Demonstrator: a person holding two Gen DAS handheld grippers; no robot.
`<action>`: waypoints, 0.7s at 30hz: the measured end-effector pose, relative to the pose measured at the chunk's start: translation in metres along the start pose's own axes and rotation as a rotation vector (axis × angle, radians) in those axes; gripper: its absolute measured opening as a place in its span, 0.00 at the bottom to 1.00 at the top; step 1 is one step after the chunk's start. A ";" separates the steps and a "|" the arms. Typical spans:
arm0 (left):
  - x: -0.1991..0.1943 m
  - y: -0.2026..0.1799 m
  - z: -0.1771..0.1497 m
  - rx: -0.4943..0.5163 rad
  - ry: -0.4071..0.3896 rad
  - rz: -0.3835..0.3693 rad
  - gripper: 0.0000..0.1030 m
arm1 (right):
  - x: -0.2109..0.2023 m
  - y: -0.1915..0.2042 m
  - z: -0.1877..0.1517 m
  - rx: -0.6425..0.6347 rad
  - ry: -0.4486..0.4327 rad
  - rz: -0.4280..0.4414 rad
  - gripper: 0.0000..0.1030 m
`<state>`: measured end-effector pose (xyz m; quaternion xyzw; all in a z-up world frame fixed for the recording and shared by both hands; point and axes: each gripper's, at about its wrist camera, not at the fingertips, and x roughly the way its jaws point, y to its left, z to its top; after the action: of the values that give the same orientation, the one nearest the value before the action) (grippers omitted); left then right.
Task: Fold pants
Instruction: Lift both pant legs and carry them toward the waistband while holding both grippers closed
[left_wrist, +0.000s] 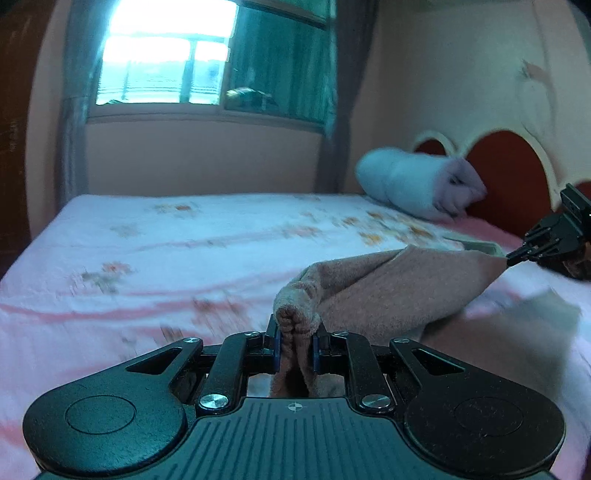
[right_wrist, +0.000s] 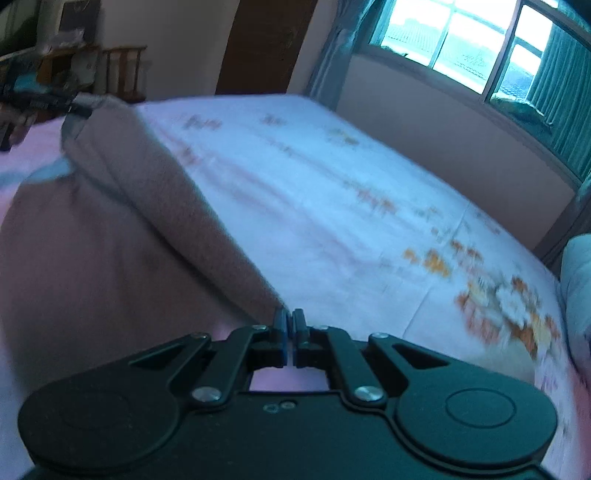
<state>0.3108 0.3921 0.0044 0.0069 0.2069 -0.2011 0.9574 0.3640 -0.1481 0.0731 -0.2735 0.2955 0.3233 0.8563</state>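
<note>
Pants (left_wrist: 388, 280) stretched between your two grippers above the bed (left_wrist: 184, 236), left gripper (left_wrist: 295, 343) clamping a bunched edge, right gripper (right_wrist: 290, 332) pinching the far corner.

Pants (left_wrist: 399, 284) fuzzy matt fleece; bedsheet (left_wrist: 184, 236) smooth printed cloth.

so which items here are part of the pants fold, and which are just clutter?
In the job:
pants
left hand-held gripper, shut on the pants
right hand-held gripper, shut on a pants corner

Just lying about:
rolled blanket
floral bedsheet
headboard
</note>
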 end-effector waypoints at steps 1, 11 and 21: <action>-0.005 -0.005 -0.009 0.009 0.013 0.001 0.15 | -0.002 0.011 -0.014 0.023 0.017 0.012 0.00; -0.074 -0.036 -0.103 -0.242 0.074 0.269 0.82 | -0.031 0.052 -0.085 0.312 -0.086 -0.130 0.43; -0.138 -0.072 -0.134 -0.807 -0.074 0.284 0.75 | -0.038 0.033 -0.126 0.834 -0.156 -0.047 0.45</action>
<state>0.1156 0.3916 -0.0578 -0.3468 0.2316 0.0297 0.9084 0.2750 -0.2251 0.0049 0.1149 0.3292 0.1761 0.9206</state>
